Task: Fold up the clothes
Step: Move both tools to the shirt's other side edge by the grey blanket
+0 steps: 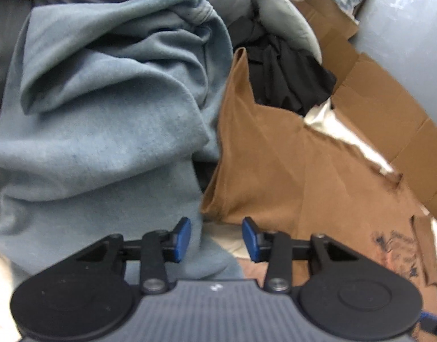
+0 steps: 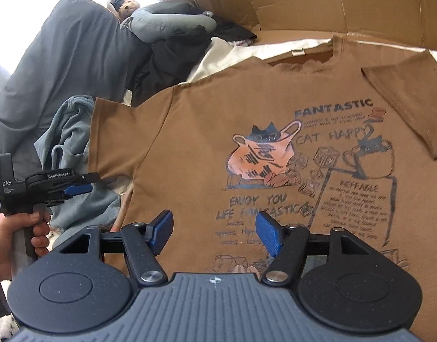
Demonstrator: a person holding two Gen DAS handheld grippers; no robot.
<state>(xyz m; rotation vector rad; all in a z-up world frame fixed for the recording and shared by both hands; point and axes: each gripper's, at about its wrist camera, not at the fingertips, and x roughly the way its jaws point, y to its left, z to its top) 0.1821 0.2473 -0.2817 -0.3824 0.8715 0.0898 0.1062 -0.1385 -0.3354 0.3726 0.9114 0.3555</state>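
At the left lies a crumpled pale blue-grey fleece garment (image 1: 104, 108), and the left gripper (image 1: 217, 239), carried by the person's hand (image 2: 7, 245), hangs just above its lower edge with its blue fingers (image 1: 182, 238) parted and nothing pinched between them. In the middle and to the right the brown cotton T-shirt with a cat print (image 2: 218, 142) is spread flat, print upward, on a white sheet (image 2: 218, 57) before flattened brown cardboard (image 2: 332, 5). The right gripper (image 2: 214, 235) stands over its lower part, jaws apart, gripping nothing.

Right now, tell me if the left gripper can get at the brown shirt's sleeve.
Probably yes. The left gripper is open, and the brown shirt's sleeve lies just ahead with nothing over it; the blue-grey garment only crowds its left side.
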